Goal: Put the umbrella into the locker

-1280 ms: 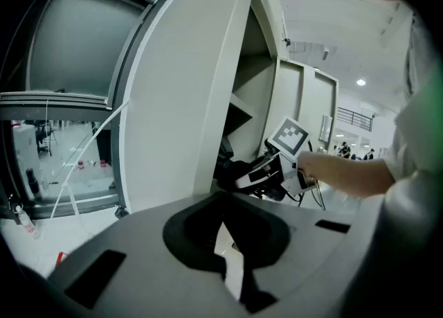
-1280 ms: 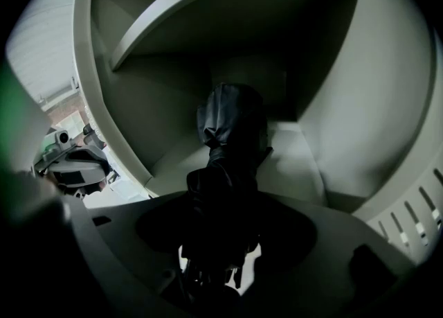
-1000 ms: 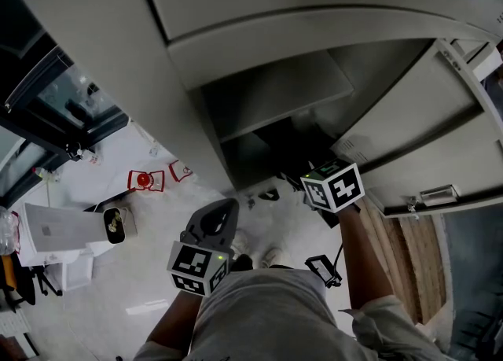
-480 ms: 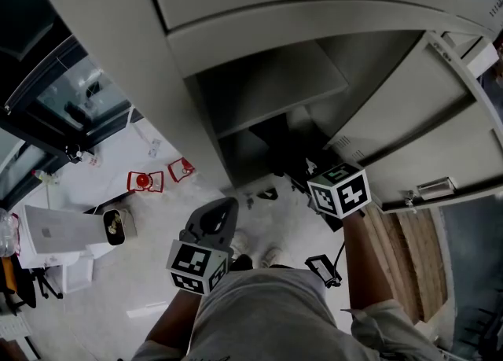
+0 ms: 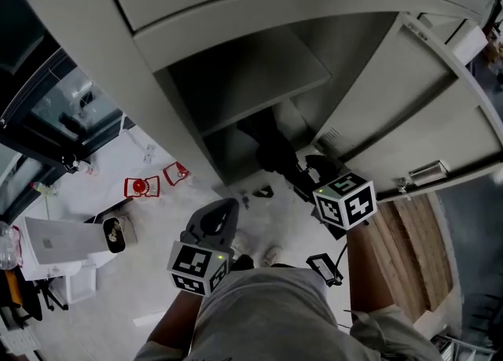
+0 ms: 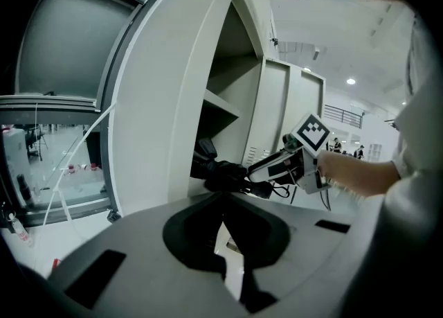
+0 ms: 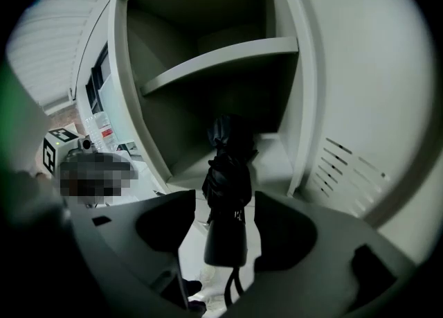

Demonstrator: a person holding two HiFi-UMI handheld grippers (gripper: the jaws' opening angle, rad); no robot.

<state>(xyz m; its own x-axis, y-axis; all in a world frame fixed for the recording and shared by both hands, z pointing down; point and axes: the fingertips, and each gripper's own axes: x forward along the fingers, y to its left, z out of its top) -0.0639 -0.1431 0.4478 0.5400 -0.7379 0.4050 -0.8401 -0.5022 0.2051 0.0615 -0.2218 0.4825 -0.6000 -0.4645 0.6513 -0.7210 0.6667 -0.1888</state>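
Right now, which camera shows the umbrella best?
The right gripper view: the umbrella fills its centre, handle between the jaws, tip in the locker. The head view shows only a dark shape under the shelf; the left gripper view shows it small, side-on.

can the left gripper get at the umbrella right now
Probably yes: nothing stands between the left gripper and the umbrella at the open locker. But its jaws are shut, and the right gripper holds the handle.
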